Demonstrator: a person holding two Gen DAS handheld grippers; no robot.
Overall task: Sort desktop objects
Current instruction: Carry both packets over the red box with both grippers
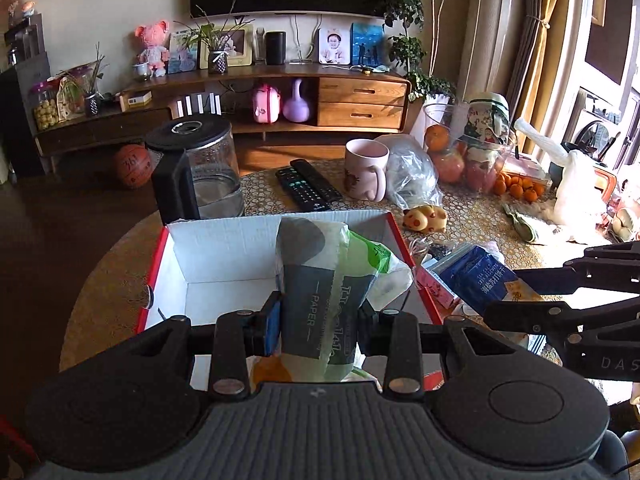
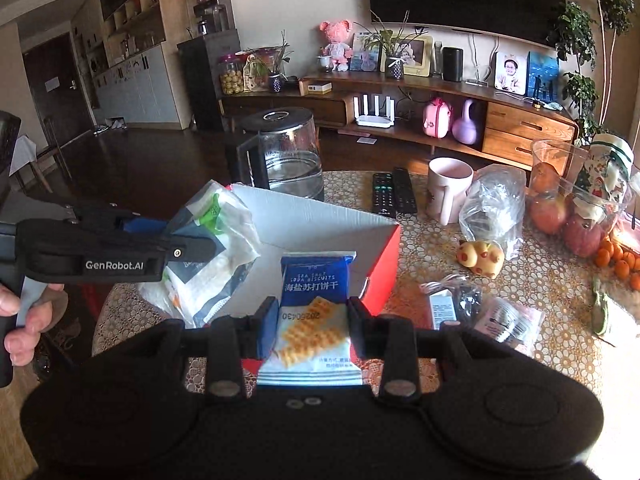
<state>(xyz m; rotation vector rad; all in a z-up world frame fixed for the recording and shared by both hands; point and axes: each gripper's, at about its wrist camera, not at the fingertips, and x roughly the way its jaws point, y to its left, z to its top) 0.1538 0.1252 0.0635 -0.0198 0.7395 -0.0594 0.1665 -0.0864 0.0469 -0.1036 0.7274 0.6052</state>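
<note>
A: How is the left tool standing?

B: It is gripping narrowly on a tissue pack, its pads pressing the pack's two sides. The pack is hanging over the open cardboard box, which is sitting on the worktop.

A: And the right tool?

B: It is also closing narrowly, on a blue biscuit packet, pinching it from both sides. The packet is hovering over the near edge of the same box.

A: What is each view giving that the other is not?

B: The right wrist view is showing the left tool from the side, with a person's hand holding its handle, and the tissue pack tilting above the box's left wall. The left wrist view is showing the right tool's body at its right edge, with the biscuit packet just beyond the box's red side. Both are showing the glass kettle behind the box, and the pink mug and two remotes farther back.
</note>
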